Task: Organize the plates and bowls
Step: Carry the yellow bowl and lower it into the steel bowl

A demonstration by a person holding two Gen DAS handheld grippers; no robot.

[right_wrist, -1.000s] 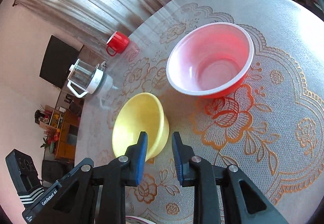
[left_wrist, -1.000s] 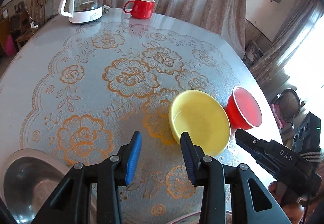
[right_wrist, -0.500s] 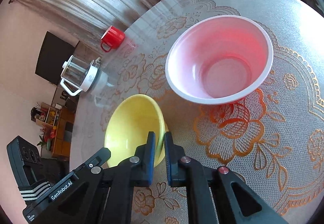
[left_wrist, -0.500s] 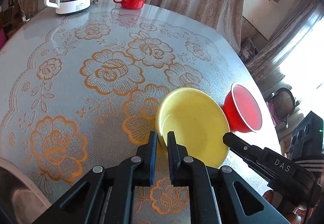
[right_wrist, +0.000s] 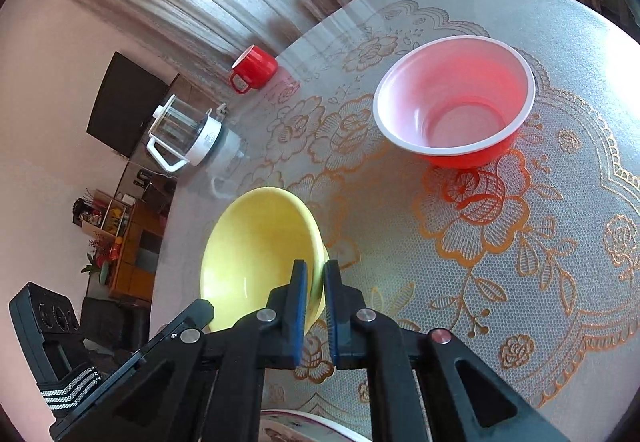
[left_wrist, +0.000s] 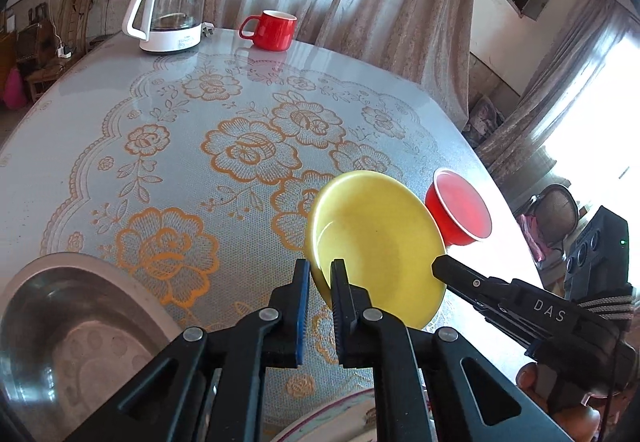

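Gripping: yellow bowl (left_wrist: 376, 242) is being pinched at its rim by the left tool (left_wrist: 320, 284) and the right tool (right_wrist: 316, 284).
Tilting: bowl is being held canted above the worktop (left_wrist: 160, 146).
Neighbour: red bowl (right_wrist: 456, 102) is sitting at one o'clock, apart.

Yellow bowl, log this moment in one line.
round yellow bowl | rim clamped by left tongs and right tongs | tilted

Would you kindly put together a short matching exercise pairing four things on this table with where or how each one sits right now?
Things:
1. yellow bowl
2. red bowl
3. red mug
4. steel basin

States:
A. at the far edge beside the kettle
B. at the table's near left edge
C. rim clamped by the left gripper and right gripper
D. standing free, untouched, beyond the yellow one

Pairs: 1-C, 2-D, 3-A, 4-B
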